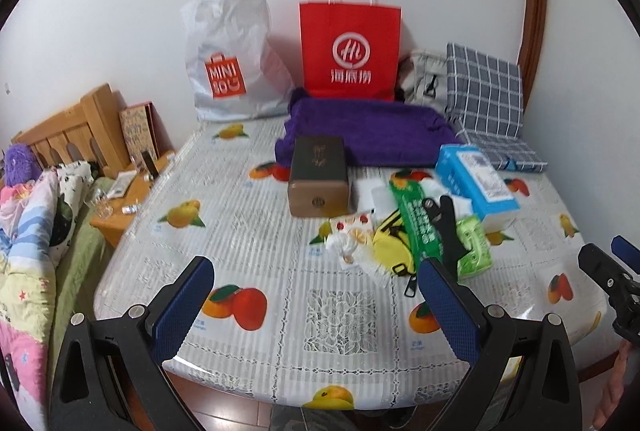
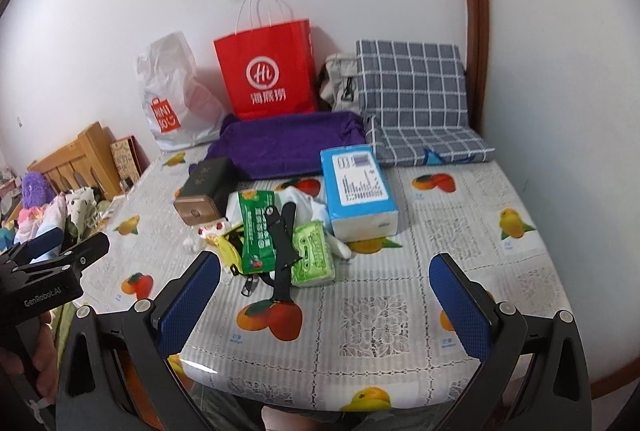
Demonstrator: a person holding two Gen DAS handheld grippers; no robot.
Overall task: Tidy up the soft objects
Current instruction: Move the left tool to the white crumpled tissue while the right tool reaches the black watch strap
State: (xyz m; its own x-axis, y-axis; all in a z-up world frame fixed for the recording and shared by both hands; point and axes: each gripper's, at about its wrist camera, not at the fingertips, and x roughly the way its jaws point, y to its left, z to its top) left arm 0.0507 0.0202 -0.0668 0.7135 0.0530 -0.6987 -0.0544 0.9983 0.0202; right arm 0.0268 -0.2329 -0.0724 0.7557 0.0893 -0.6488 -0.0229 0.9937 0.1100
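Right wrist view: both tongs, left tongs (image 1: 316,295) and right tongs (image 2: 324,291), released and empty. Cluttered pile (image 2: 280,231) lies ahead on bench (image 2: 460,251), untouched; sorting not yet begun.

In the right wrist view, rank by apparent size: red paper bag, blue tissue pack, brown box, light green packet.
1. red paper bag
2. blue tissue pack
3. brown box and light green packet: look similar, and the packet is nearer the camera, so unranked.

Purple towel (image 1: 372,135) lies flat behind jumbled packets (image 2: 280,231).
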